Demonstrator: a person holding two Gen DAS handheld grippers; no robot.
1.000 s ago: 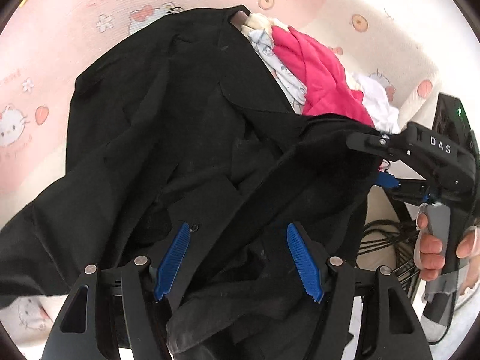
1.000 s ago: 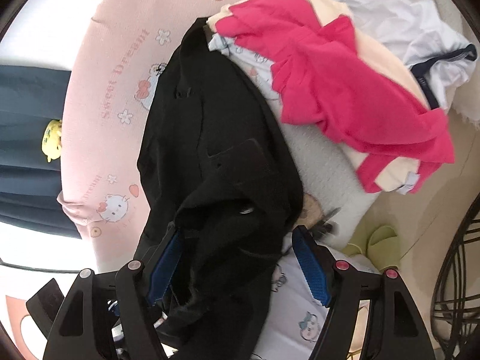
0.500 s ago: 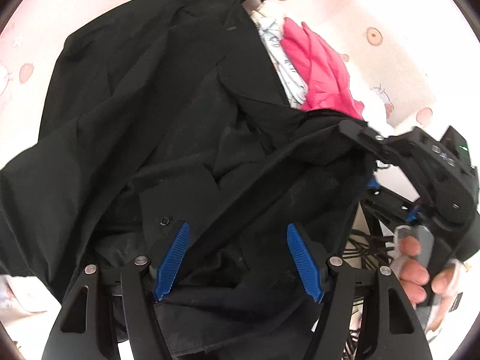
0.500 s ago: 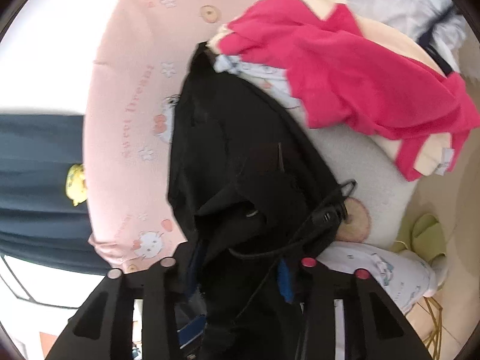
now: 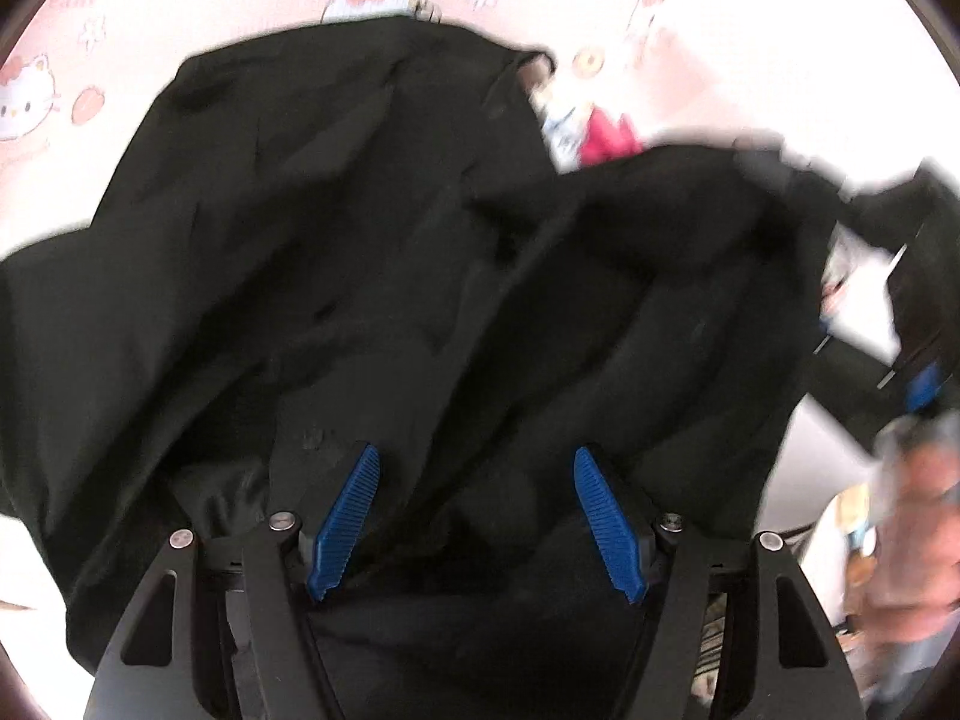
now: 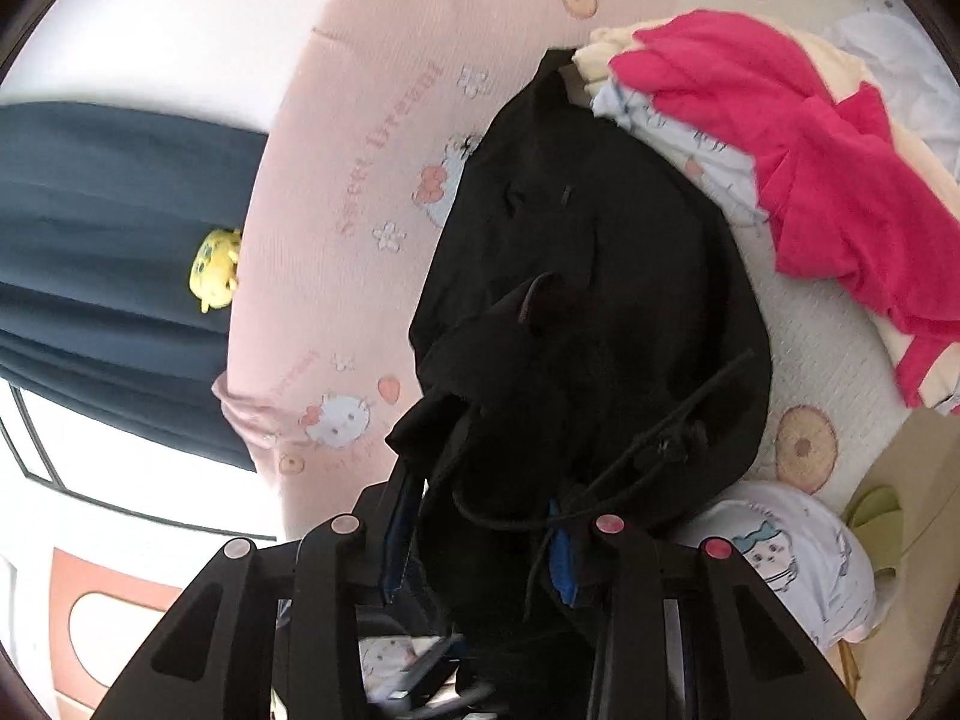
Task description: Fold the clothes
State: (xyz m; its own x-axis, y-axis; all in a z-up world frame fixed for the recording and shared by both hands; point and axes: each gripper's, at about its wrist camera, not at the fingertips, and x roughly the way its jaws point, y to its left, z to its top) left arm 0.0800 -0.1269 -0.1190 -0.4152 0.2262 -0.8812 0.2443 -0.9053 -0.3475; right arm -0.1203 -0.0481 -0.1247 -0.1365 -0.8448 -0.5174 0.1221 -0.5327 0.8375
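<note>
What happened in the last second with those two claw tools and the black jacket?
The right gripper has closed onto the black jacket; a second ago its blue fingers stood wide apart around the cloth. The left gripper has moved closer over the jacket, which now fills more of its view and hides most of the pink garment. The left gripper is still open, and the pile of clothes stayed put.

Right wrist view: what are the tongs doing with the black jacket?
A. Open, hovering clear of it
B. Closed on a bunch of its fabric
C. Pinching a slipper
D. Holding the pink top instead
B: the right tongs have their blue pads drawn close together with the black jacket bunched between them.
</note>
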